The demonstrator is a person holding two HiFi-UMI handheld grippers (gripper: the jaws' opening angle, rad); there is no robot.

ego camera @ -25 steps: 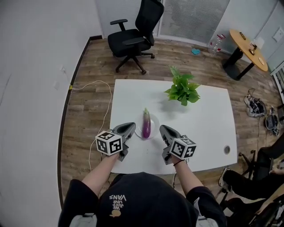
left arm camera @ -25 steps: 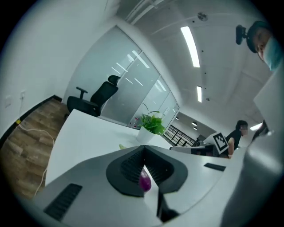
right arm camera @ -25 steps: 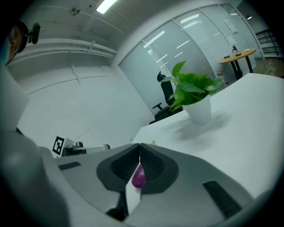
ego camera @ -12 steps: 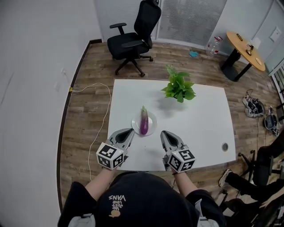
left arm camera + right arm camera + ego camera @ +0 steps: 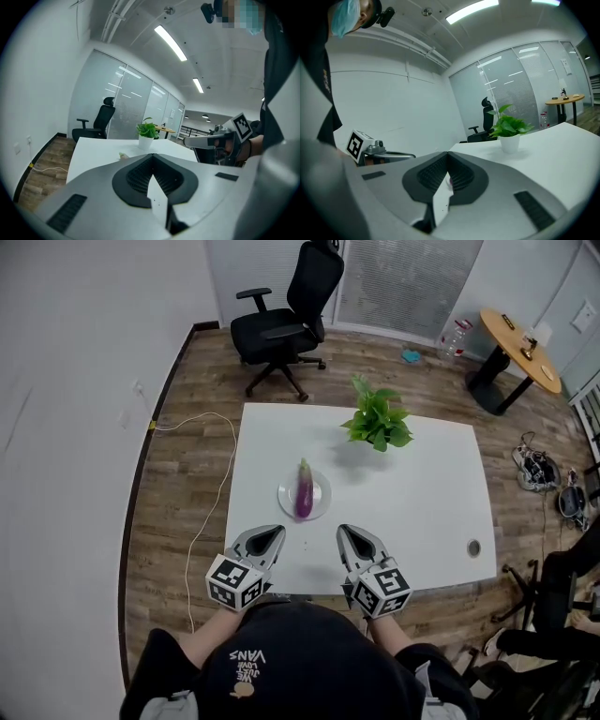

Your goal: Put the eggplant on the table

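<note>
The eggplant [image 5: 304,491] is purple, the plate [image 5: 322,496] and table [image 5: 422,512] white, the plant [image 5: 377,420] green.

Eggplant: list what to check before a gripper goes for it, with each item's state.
1. Eggplant in view, lying on the plate: ok.
2. Left gripper and right gripper empty: ok.
3. Jaws apart for a grasp: not ok, both shut.
4. Nothing between the grippers and the eggplant: ok.
5. Bare table beside the plate for set-down: ok.
6. Potted plant apart from the plate: ok.
</note>
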